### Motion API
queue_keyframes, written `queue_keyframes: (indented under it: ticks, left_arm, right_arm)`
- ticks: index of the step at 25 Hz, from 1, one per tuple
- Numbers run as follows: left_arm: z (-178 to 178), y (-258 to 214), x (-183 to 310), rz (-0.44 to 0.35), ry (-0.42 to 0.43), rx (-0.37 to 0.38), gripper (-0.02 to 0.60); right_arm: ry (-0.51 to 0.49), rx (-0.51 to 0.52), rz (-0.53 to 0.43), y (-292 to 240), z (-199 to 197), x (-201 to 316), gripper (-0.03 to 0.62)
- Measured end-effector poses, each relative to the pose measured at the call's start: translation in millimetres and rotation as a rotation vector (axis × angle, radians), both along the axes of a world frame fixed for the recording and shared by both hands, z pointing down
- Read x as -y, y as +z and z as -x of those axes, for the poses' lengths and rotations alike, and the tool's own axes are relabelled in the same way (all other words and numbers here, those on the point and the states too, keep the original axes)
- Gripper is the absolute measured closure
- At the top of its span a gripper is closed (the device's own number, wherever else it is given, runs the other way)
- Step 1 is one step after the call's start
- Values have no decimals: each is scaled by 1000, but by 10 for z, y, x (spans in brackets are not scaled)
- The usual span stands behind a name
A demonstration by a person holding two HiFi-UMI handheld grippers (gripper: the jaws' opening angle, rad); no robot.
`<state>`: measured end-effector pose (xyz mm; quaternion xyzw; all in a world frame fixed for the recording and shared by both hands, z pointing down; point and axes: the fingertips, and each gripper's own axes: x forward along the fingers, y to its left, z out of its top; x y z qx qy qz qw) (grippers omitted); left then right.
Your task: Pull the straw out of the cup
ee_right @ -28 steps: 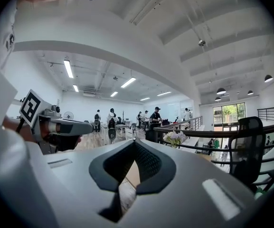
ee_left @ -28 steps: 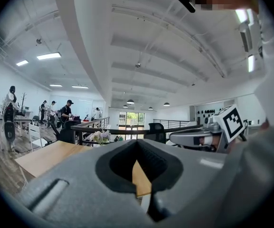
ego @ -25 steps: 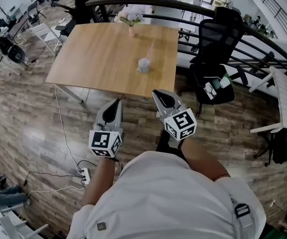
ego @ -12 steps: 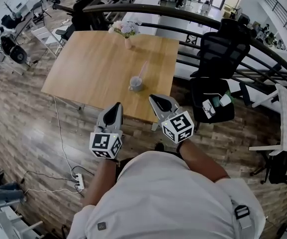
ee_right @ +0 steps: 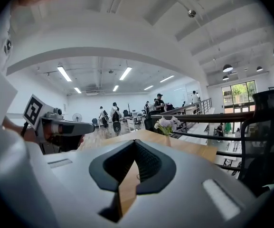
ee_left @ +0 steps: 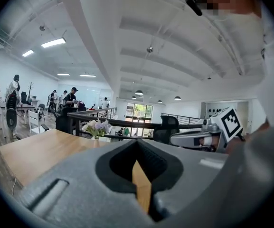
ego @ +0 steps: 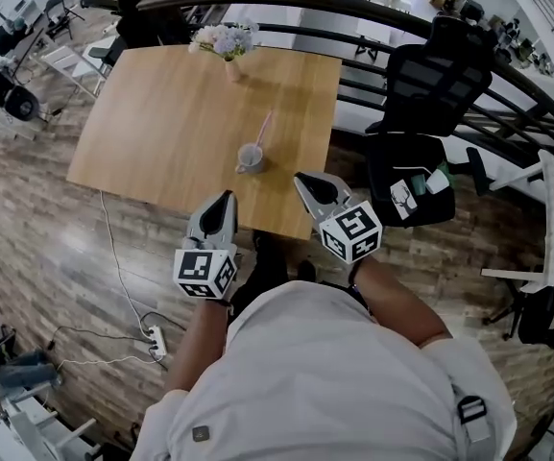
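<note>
Head view: the pale cup (ego: 249, 158) with a handle stands on the wooden bench (ego: 152, 123) toward its near edge. A thin pink straw (ego: 263, 128) leans out of it toward the far side. The left tongs (ego: 225, 198) and right tongs (ego: 305, 179) hover at the near edge, short of the cup, touching nothing. A flower vase (ego: 225, 46) sits at the far edge.

Left gripper view: left tongs (ee_left: 137, 143) closed, nothing between them; matte grey shell, ribbed black pads.

Right gripper view: right tongs (ee_right: 135, 144) closed too, empty.

Judgement: approach step. Open both, steady the cup with one, pinch the straw high, and draw it along its lean; the cup looks light and tippable.
</note>
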<state>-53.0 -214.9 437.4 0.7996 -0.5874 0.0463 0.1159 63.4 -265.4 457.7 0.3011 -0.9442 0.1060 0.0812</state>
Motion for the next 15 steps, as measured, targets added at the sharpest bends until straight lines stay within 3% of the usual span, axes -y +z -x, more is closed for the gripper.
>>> queue_keyframes:
  ticks: [7, 15]
  left_arm:
    - [52, 230, 622, 49, 59, -18, 577]
    - [380, 639, 1313, 131, 107, -36, 577]
  right_arm:
    - [11, -42, 92, 375, 134, 469, 580]
    - [24, -54, 249, 927, 534, 1085, 541]
